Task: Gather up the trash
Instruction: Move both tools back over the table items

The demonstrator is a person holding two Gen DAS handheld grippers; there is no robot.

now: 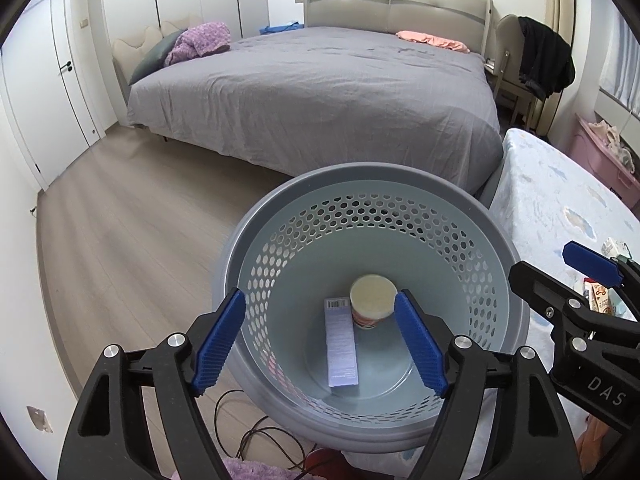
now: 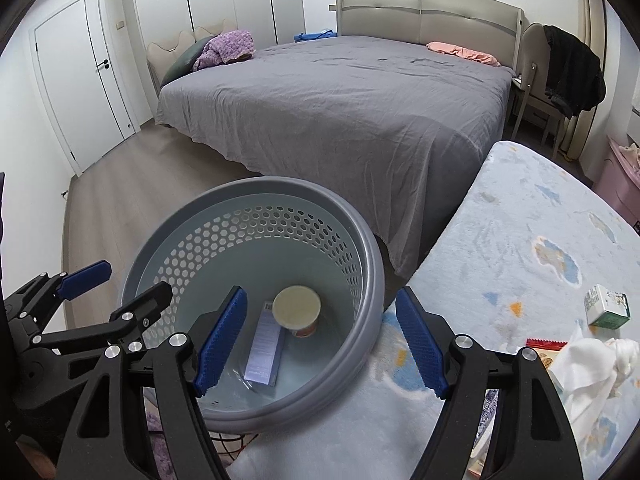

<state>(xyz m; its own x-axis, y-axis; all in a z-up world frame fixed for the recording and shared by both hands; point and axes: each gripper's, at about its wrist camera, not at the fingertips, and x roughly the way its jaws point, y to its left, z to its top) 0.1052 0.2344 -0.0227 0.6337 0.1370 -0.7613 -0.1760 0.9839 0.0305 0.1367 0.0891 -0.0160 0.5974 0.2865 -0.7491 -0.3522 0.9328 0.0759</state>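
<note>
Both our grippers, left point(image 1: 320, 344) and right point(image 2: 320, 340), are spread, empty. The tissue point(image 2: 588, 364) looks soft, light; we'd pinch its bunched middle.

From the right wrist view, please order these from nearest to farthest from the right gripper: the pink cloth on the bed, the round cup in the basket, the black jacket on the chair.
1. Round cup with the cream lid, inside the grey perforated basket, just ahead of the right gripper.
2. Pink cloth, far across the grey bed, near the headboard.
3. Black jacket, on the chair beyond the bed, far right.
</note>
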